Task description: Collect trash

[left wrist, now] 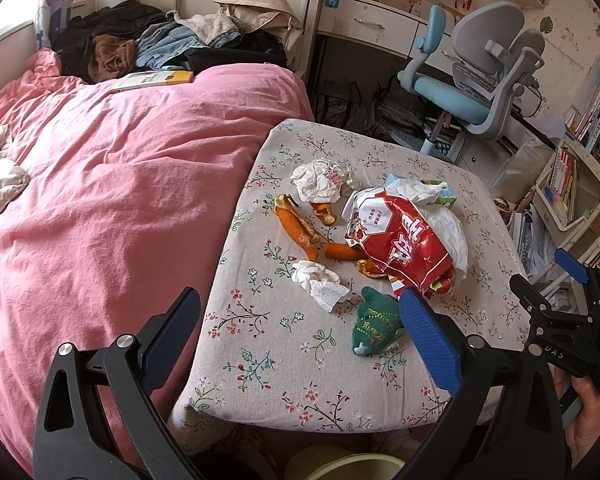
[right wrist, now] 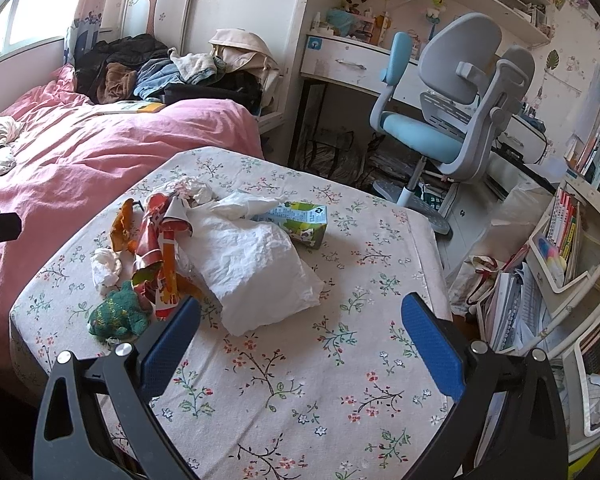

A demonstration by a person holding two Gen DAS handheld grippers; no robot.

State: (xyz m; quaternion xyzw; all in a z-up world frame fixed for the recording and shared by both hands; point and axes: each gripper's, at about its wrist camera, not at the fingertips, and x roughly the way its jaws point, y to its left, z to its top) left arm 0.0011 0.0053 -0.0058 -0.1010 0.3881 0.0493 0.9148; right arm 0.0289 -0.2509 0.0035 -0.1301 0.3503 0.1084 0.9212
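Left gripper: it is held wide open and nothing is held in it. It is kept above the near edge of the table, pointed at the trash.
Left fingers: one blue pad is seen just beside the green knitted toy; the other pad is seen over the near left edge by the bed.
Right gripper: it is also spread wide open and is empty. It is held over the bare near part of the table, right of the trash.
Hand: part of it is seen at the far right of the left view, wrapped round the black handle of the other tool.
Table: it is covered by a flowered cloth.
Trash: it is piled in the middle of the table. A red snack bag is laid over a white plastic bag. Orange peels are spread to its left. Two crumpled tissues are seen, one near and one far. A green drink carton is seen at the far side.
Bed: it is covered in pink and stands left of the table.
Chair: it is blue and grey and stands far right by the desk.
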